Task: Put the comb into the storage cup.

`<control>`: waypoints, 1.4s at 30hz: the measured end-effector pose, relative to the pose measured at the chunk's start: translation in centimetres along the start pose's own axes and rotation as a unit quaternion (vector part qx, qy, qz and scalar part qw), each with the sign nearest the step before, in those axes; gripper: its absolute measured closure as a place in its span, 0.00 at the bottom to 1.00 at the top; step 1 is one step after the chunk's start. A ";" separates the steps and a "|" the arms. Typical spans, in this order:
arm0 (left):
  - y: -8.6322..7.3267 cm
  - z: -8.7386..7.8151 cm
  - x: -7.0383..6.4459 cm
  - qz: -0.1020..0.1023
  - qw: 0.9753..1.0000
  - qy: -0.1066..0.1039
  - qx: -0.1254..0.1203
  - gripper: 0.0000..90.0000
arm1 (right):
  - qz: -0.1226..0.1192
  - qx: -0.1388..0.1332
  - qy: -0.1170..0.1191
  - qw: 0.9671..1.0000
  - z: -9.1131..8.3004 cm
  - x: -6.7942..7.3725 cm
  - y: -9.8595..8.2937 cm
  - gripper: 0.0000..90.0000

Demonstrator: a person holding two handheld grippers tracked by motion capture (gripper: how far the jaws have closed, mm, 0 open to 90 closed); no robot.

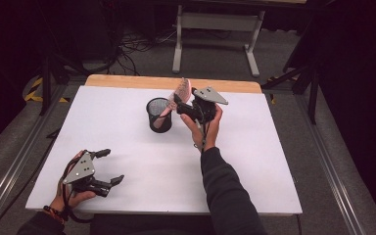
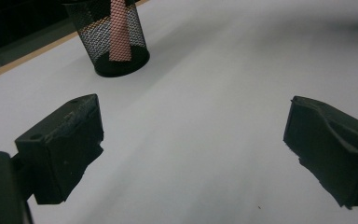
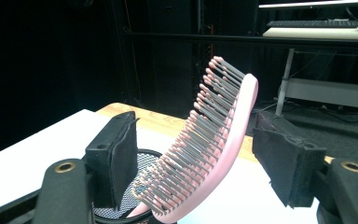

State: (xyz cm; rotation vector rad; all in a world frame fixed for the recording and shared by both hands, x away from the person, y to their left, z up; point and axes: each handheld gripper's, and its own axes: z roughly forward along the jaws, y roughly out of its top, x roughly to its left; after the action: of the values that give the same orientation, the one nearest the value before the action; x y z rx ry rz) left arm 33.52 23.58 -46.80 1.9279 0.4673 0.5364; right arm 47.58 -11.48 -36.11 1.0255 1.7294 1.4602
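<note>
- Left tongs (image 1: pixel 110 166): held in the person's left hand (image 1: pixel 73 196) at the near left corner of the white counter (image 1: pixel 254 161). Jaws stand wide apart with nothing between them. In the left gripper view they frame bare counter surface.
- Mesh pen cup (image 1: pixel 159 115): black, round, upright on the counter near its far middle, well apart from the left tongs. The left gripper view shows the cup (image 2: pixel 114 39) with a pink handle standing inside it.
- Pink hairbrush (image 1: pixel 180 93): handle end down in the cup, bristled head leaning out over the rim toward the right. In the right gripper view the brush (image 3: pixel 205 154) curves upward, bristles facing left.
- Right tongs (image 1: pixel 178 104): held in the right hand (image 1: pixel 206 127), just right of the cup. Jaws are spread on either side of the brush head; the right gripper view shows a gap at each side, so no grip is made.
</note>
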 end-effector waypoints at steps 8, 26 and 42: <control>0.0 0.0 0.0 0.001 1.000 -0.001 0.001 0.06 | -0.012 0.002 -0.006 1.000 -0.4 0.2 0.4 0.33; 0.0 0.1 0.0 0.001 1.000 -0.002 0.002 0.06 | -0.036 0.000 -0.012 0.999 -1.0 0.2 0.6 0.27; 0.0 0.1 -0.1 0.002 1.000 -0.002 0.003 0.07 | -0.070 0.002 -0.020 0.997 -2.0 0.6 1.0 0.23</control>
State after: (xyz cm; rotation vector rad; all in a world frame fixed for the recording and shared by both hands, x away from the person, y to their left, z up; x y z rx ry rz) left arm 33.53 23.44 -46.86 1.9352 0.4630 0.5346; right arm 45.70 -11.90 -34.79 0.9107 1.7398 1.3406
